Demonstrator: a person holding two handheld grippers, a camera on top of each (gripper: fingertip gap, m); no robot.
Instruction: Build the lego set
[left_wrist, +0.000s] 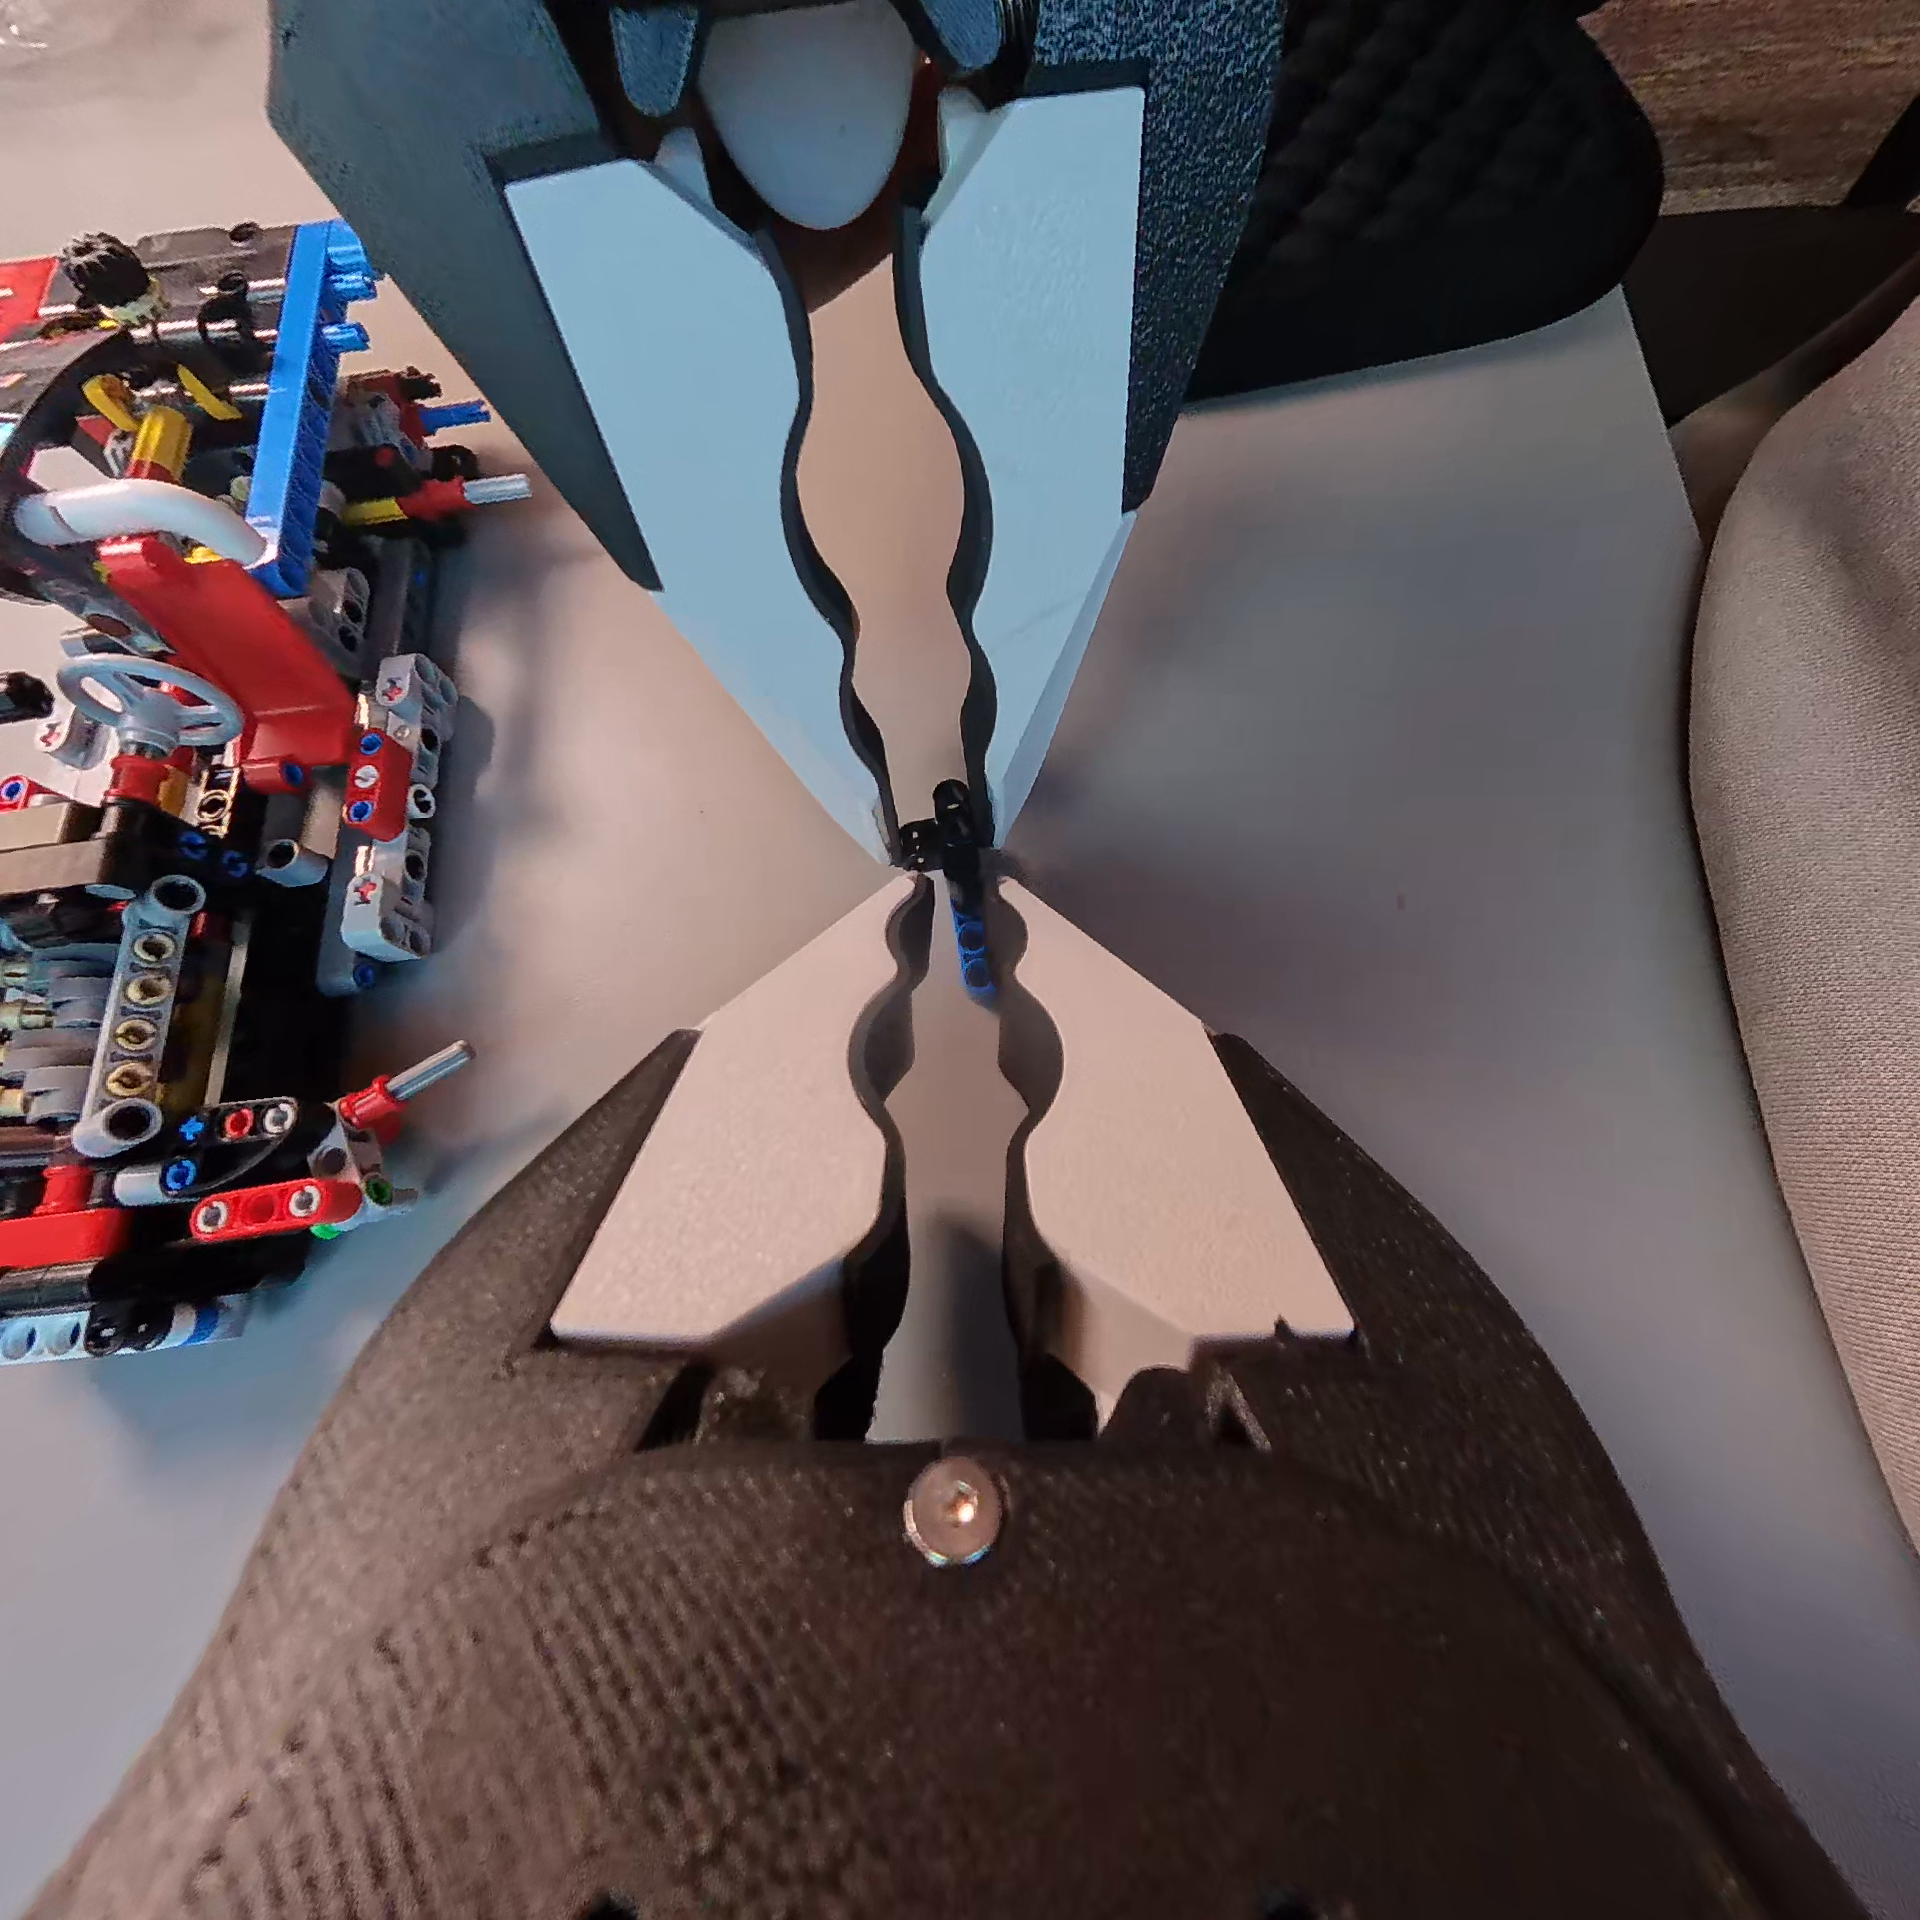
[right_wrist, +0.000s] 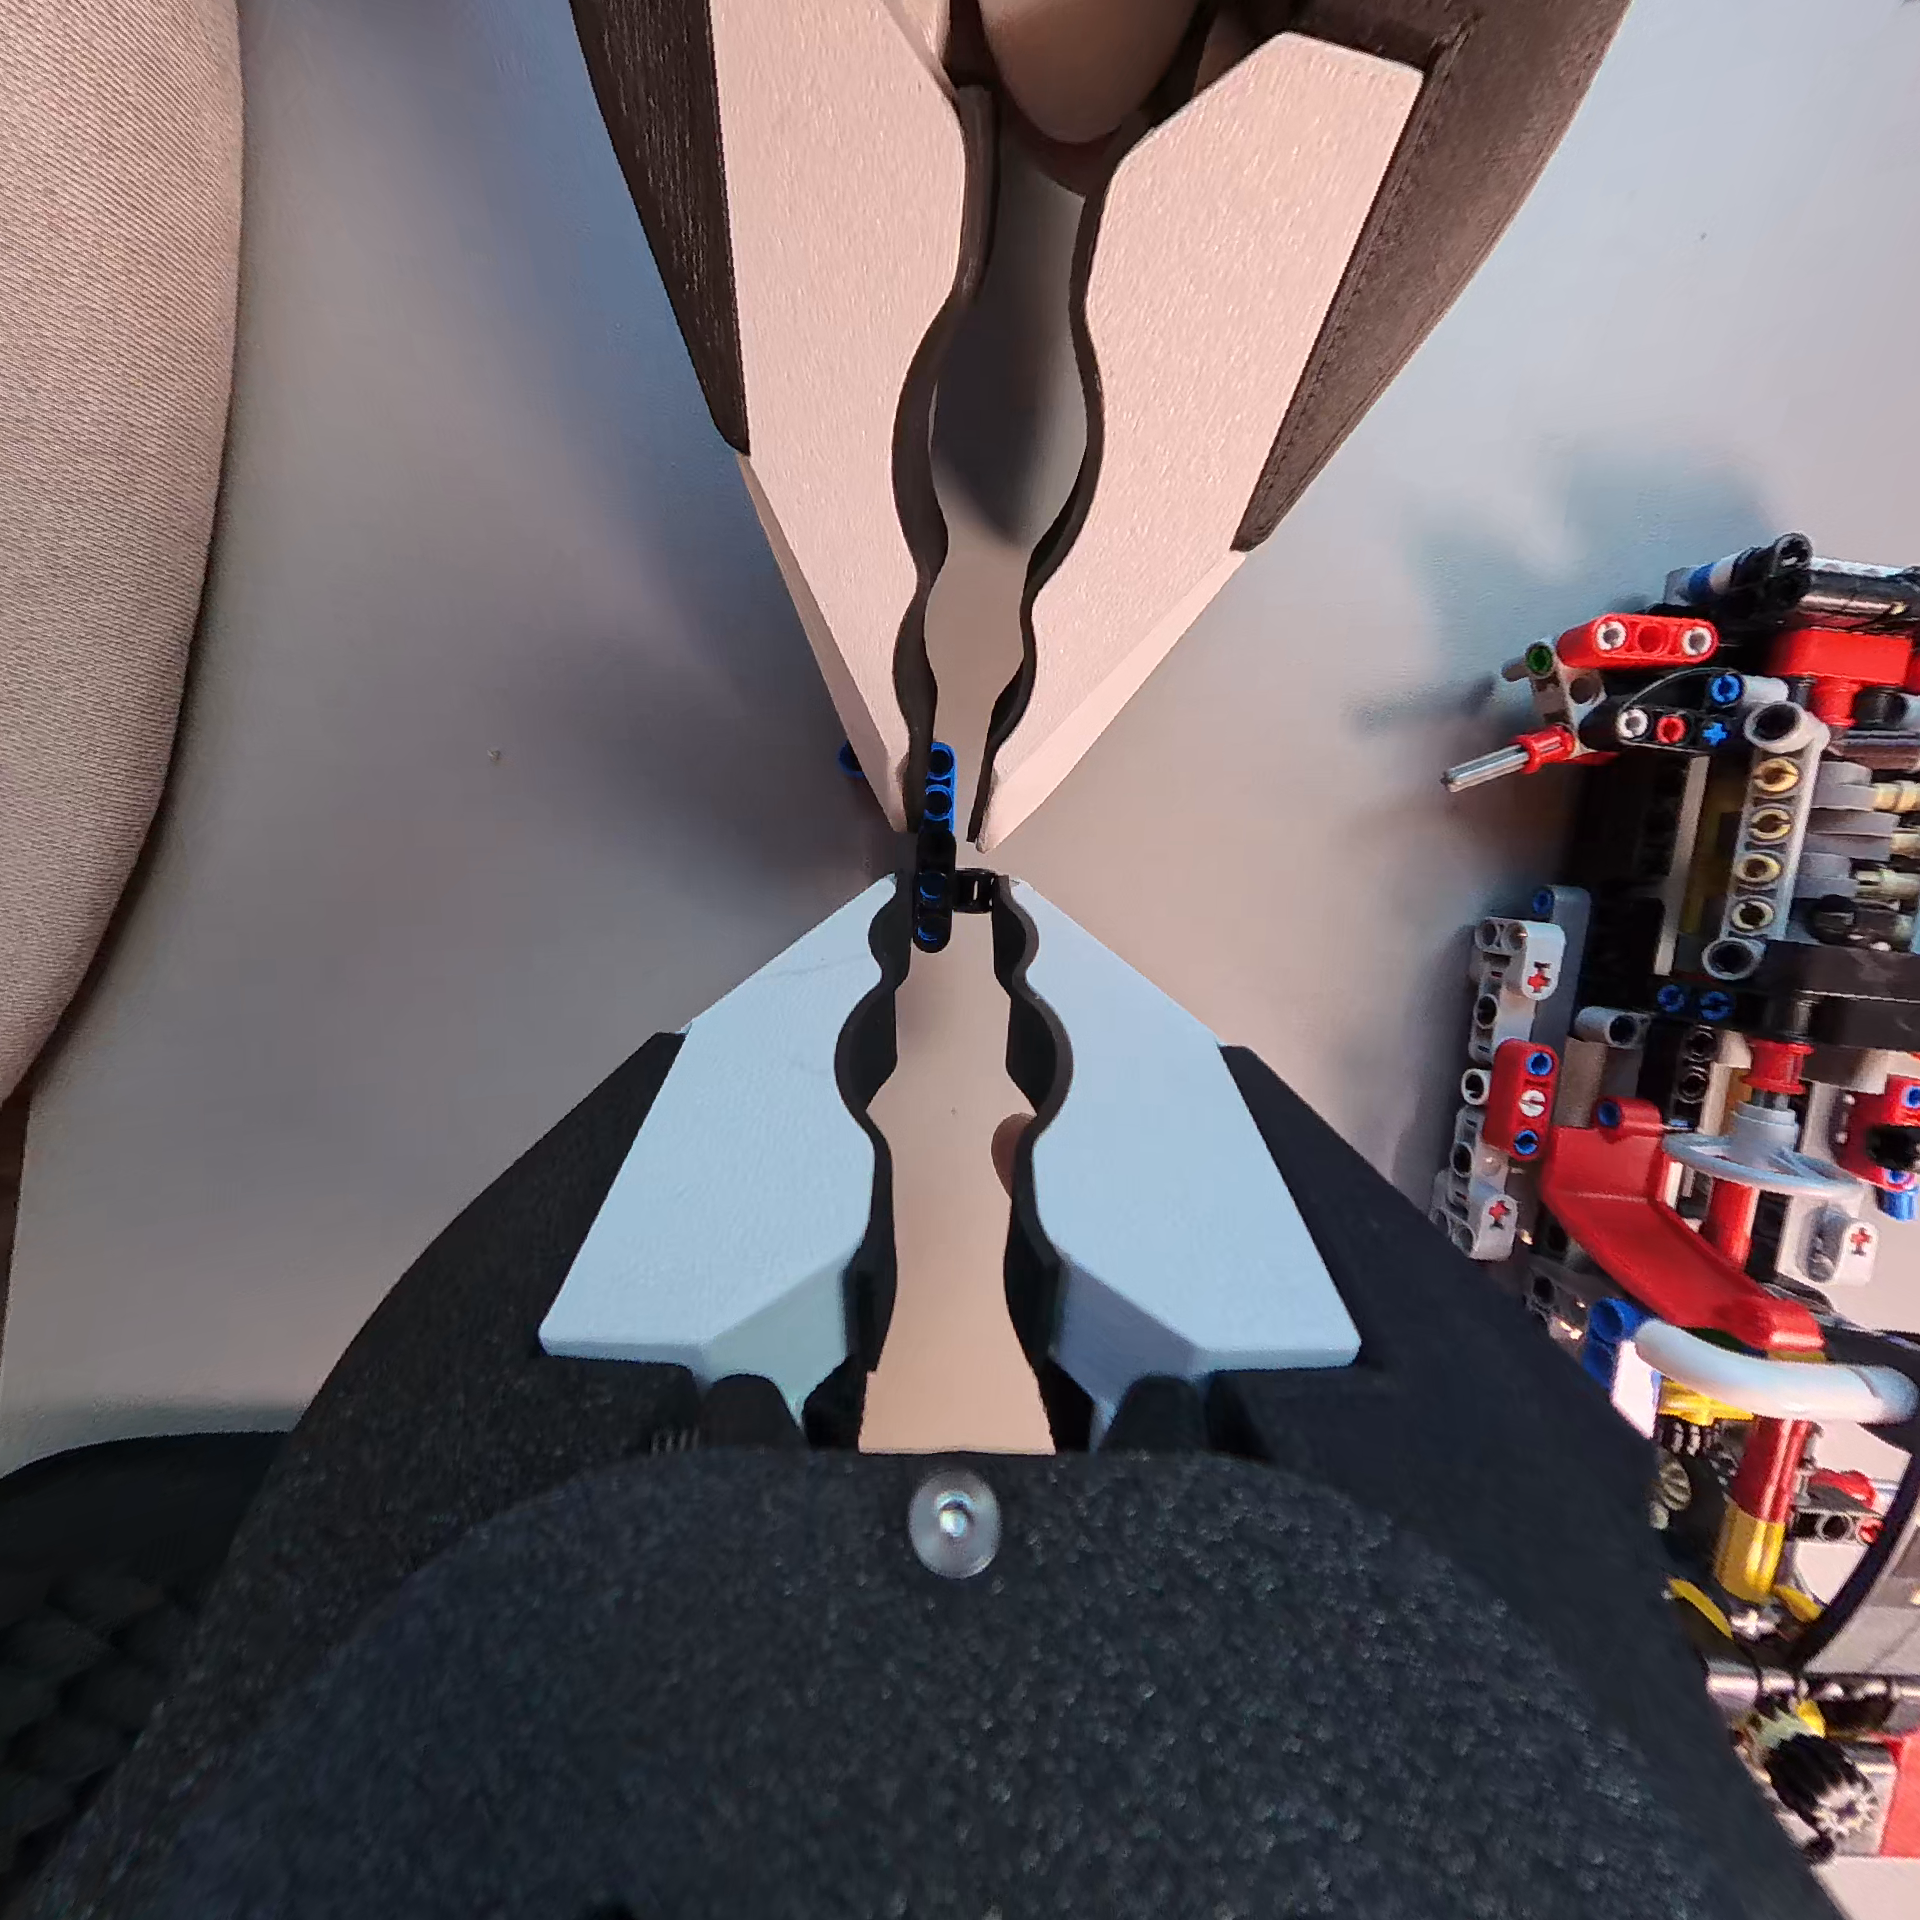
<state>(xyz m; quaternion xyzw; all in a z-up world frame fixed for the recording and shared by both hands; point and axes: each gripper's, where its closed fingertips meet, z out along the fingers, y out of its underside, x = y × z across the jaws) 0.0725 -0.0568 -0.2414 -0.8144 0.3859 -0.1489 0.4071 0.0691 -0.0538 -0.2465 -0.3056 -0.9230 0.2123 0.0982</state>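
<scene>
The two grippers meet tip to tip above a pale grey table (left_wrist: 1351, 831). The left gripper (left_wrist: 956, 894) has its jaws closed down on a small black beam with blue pins (left_wrist: 971, 940), which lies along its right finger. The right gripper (right_wrist: 951, 894), facing it, pinches the far end of the same beam (right_wrist: 932, 904), and a small black connector (right_wrist: 975, 891) sits between its tips, touching the beam's side.

To the left of the left gripper's jaws, well apart, the partly built lego model (left_wrist: 187, 779) rests on the table: red panels, a blue beam, grey and black beams, a grey steering wheel (left_wrist: 145, 698) and a white curved tube. In the right wrist view the model (right_wrist: 1714, 1039) lies to the right of the jaws.

Past the table edge there is beige fabric (left_wrist: 1829, 831) and a dark knitted fabric (left_wrist: 1455, 177).
</scene>
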